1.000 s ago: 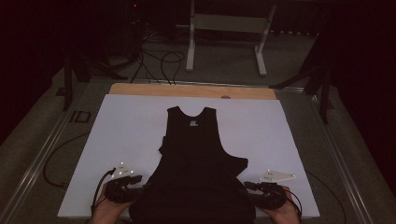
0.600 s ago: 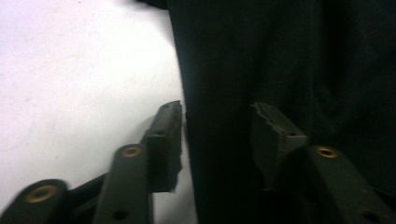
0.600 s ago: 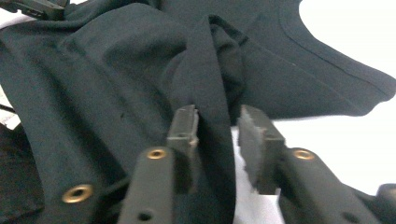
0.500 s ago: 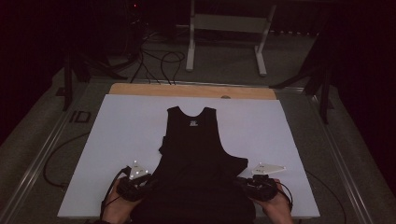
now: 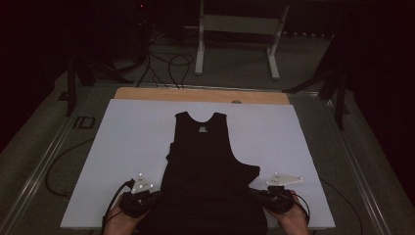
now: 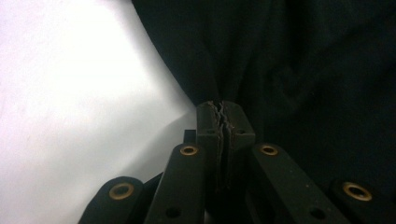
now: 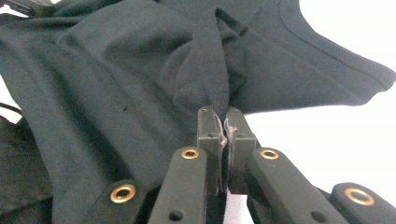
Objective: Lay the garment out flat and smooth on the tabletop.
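While both grippers, left (image 5: 147, 198) and right (image 5: 264, 195), clench the black vest (image 5: 205, 156) near the desk's (image 5: 122, 137) near edge, thin pinches may slip.

Black vest (image 5: 203, 161) flat on white-covered table (image 5: 127, 142) (wooden far edge)

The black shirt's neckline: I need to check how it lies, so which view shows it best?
The high view: the black shirt lies spread on the table, neckline at the far end. The left gripper view shows dark cloth at its jaws; the right gripper view shows bunched fabric and a hem.
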Demonstrator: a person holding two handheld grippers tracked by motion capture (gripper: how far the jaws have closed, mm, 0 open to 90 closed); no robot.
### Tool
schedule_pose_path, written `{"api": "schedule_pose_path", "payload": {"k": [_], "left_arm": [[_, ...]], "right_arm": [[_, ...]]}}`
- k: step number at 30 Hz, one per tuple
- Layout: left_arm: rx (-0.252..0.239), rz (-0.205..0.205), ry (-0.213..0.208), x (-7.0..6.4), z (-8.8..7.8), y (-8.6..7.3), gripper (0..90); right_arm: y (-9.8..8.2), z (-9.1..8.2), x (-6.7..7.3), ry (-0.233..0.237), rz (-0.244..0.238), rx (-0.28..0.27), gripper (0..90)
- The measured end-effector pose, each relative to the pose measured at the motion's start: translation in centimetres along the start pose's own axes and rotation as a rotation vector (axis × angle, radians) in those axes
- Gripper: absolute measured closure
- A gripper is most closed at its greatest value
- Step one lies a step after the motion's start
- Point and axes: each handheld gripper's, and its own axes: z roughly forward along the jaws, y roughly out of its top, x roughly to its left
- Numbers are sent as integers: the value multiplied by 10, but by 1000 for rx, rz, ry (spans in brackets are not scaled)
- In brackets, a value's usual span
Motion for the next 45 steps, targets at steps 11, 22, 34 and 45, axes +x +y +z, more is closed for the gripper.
{"api": "schedule_pose_path", "payload": {"k": [11,22,34,45], "left_arm": [[28,-46,-39,-5,-28,-32,869],[60,-47,-84,-18,-43,-54,865],[53,-72,-67,-17,-47,-61,860],[-65,-78,20,-3,-41,-48,544]], "right_arm": [[-12,-18,4,-25,40,14,873],[-27,-29,9,-31,62,43,873],[-36,-34,12,-33,65,71,871],[-24,-29,17,-10,1,1,558]]}}
